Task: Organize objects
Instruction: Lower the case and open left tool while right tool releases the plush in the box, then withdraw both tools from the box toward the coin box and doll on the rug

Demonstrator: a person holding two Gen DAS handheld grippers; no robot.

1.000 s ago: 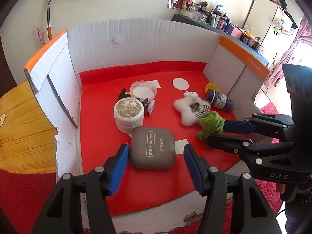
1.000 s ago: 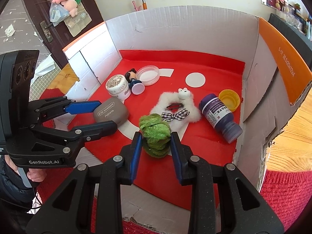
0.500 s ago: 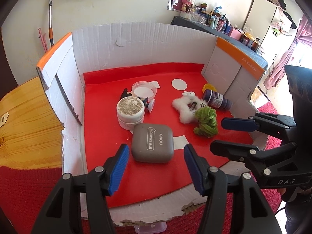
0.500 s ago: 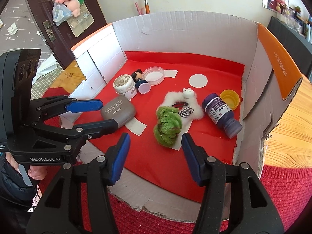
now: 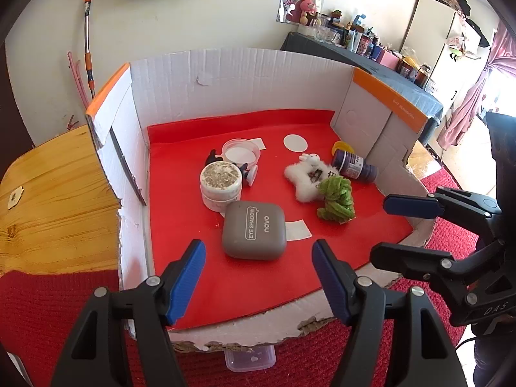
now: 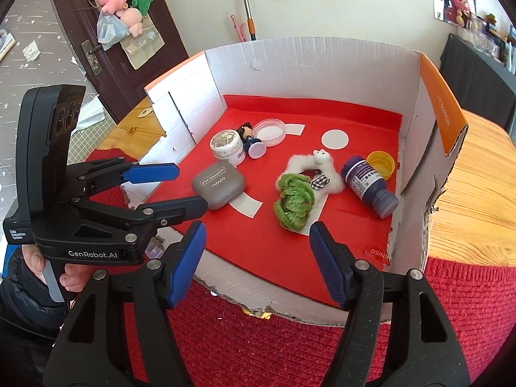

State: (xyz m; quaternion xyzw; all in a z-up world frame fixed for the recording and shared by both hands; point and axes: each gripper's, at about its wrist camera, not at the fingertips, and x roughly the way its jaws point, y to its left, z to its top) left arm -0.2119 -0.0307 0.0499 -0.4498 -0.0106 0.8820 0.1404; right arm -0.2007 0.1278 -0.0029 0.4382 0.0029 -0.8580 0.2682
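Observation:
A cardboard box [image 5: 245,74] with a red floor holds the objects. A grey eye shadow case [image 5: 254,229] lies near the front, just beyond my open, empty left gripper [image 5: 258,258]. A green fuzzy scrunchie [image 6: 294,200] lies on a white label, just beyond my open, empty right gripper [image 6: 258,242]. Behind it are a white fluffy hair clip [image 6: 317,169], a purple bottle [image 6: 367,185] on its side and a yellow cap [image 6: 382,163]. A white jar [image 5: 221,187], a small figurine [image 6: 246,130] and a clear lid [image 5: 241,153] sit at the middle left. Both grippers hover outside the box's front edge.
The box stands on a wooden table [image 5: 48,187] over a red cloth [image 6: 274,338]. Its front wall is folded down and torn [image 5: 258,329]. A small clear plastic container [image 5: 250,358] lies on the cloth below the front edge. White paper labels [image 5: 295,142] lie on the red floor.
My right gripper opened and let go of the green scrunchie, which now lies on the box floor. Both grippers drew back out of the box toward the front.

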